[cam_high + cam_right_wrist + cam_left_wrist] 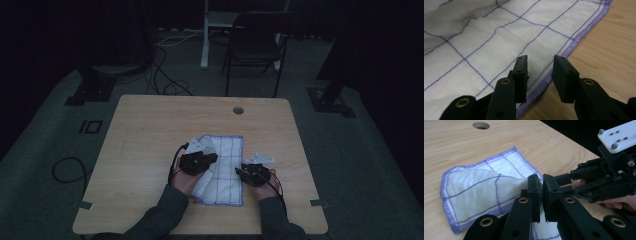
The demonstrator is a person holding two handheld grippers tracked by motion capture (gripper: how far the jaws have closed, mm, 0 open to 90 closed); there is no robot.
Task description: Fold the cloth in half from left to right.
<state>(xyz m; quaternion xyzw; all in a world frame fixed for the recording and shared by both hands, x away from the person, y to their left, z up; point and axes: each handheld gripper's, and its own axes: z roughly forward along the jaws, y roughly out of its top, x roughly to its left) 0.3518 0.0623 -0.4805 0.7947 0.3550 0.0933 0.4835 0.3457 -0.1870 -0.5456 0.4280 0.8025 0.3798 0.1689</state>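
Left gripper (541, 195): closed tight on a fold of the cloth (481, 192), which is lifted and doubled over toward the middle; judged to be a fold in progress.
Right gripper (539, 75): jaws parted, nothing held, set astride the cloth's purple hem as if to take it.
Cloth position: laid on the table (150, 125), right of centre, nearer the person's edge.
Left side of cloth: raised off the wood by the grip.
Containers: none are seen; a round hole (238, 110) is cut near the table's far edge.
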